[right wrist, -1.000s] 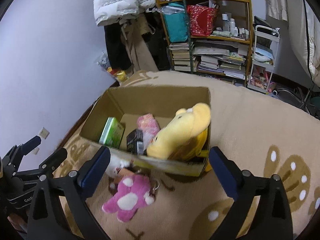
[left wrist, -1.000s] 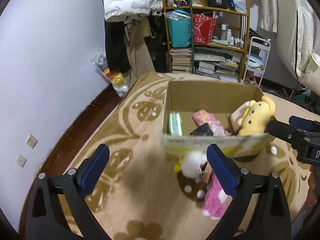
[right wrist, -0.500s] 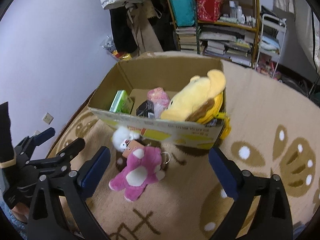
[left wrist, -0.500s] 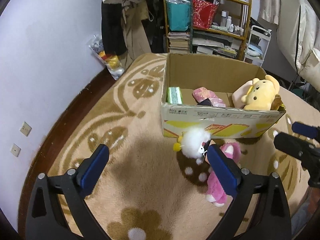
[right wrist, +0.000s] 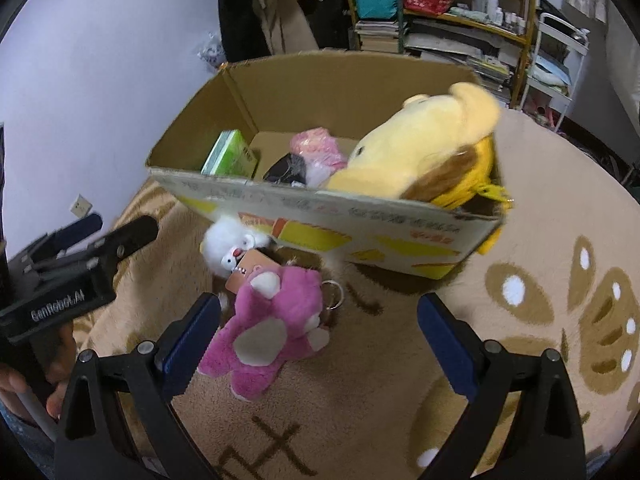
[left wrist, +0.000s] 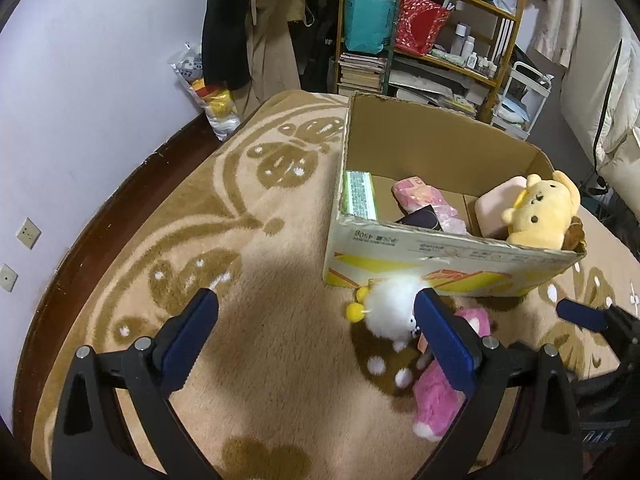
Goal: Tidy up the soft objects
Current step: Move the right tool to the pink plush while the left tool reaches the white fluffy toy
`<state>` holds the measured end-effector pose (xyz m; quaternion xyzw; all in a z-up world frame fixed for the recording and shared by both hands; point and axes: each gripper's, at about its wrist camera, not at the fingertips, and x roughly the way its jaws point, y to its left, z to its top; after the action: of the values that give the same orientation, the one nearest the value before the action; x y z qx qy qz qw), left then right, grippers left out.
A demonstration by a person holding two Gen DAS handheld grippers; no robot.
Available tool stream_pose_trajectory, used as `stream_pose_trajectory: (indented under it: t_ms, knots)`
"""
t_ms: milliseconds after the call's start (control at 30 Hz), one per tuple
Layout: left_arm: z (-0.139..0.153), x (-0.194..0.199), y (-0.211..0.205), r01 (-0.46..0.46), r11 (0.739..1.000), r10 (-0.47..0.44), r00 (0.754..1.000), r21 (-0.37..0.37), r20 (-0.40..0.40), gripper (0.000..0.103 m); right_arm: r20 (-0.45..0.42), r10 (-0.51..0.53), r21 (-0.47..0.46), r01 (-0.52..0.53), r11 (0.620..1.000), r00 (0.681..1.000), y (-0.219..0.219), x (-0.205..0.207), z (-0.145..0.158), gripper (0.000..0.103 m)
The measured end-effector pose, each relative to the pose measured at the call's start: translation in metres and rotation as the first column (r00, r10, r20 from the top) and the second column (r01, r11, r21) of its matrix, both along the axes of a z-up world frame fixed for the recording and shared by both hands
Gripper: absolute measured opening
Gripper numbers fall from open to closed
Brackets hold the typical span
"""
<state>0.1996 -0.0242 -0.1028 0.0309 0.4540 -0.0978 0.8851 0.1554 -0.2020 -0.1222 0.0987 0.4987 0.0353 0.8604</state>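
A cardboard box [left wrist: 440, 252] [right wrist: 328, 216] stands on the carpet. A yellow plush [left wrist: 536, 216] [right wrist: 420, 156] leans over its right corner. Inside lie a pink soft bundle [left wrist: 424, 200] [right wrist: 316, 148], a green pack [left wrist: 360, 200] [right wrist: 230, 156] and a dark item [right wrist: 286, 168]. A white fluffy plush [left wrist: 390, 312] [right wrist: 228, 244] and a pink plush [left wrist: 440, 396] [right wrist: 276, 320] lie on the carpet in front of the box. My left gripper [left wrist: 316, 336] is open and empty, above the carpet left of the white plush. My right gripper [right wrist: 318, 340] is open and empty, just above the pink plush.
A beige patterned carpet [left wrist: 256, 216] covers the floor. A wall [left wrist: 80, 80] and dark baseboard run on the left. A shelf unit [left wrist: 420, 40] with books and bags, hanging clothes [left wrist: 248, 32] and a plastic bag [left wrist: 208, 92] stand behind the box.
Both grippers have drawn back from the box and dropped lower toward the carpet. The two plushes in front of the box now sit closer to the fingers. Both stay open.
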Motion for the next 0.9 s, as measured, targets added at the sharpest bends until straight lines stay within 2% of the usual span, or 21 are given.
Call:
stream_pose_trajectory:
  t_ms: [267, 567, 667, 767, 900]
  knots:
    - [-0.017, 0.013, -0.007, 0.017, 0.999, -0.019, 0.998, -0.037, -0.055, 0.098, -0.035, 0.017, -0.03, -0.018, 0.999, 0.999, 0.013, 0.01, -0.024, 0.103]
    - [-0.038, 0.021, -0.02, 0.05, 0.998, -0.055, 0.992, -0.046, -0.117, 0.098, -0.072, 0.017, 0.029, -0.015, 0.999, 0.997, 0.013, 0.02, -0.047, 0.102]
    - [-0.045, 0.024, -0.025, 0.055, 0.997, -0.063, 0.988, -0.06, -0.138, 0.098, -0.08, 0.028, 0.031, -0.025, 0.999, 0.996, 0.015, 0.023, -0.049, 0.097]
    - [-0.053, 0.025, -0.03, 0.058, 0.996, -0.069, 0.985, -0.07, -0.159, 0.098, -0.09, 0.02, 0.036, -0.017, 0.999, 0.996, 0.014, 0.025, -0.053, 0.096]
    - [-0.061, 0.026, -0.036, 0.064, 0.996, -0.073, 0.981, -0.055, -0.178, 0.098, -0.117, 0.022, 0.109, -0.009, 0.994, 0.993, 0.011, 0.025, -0.061, 0.087]
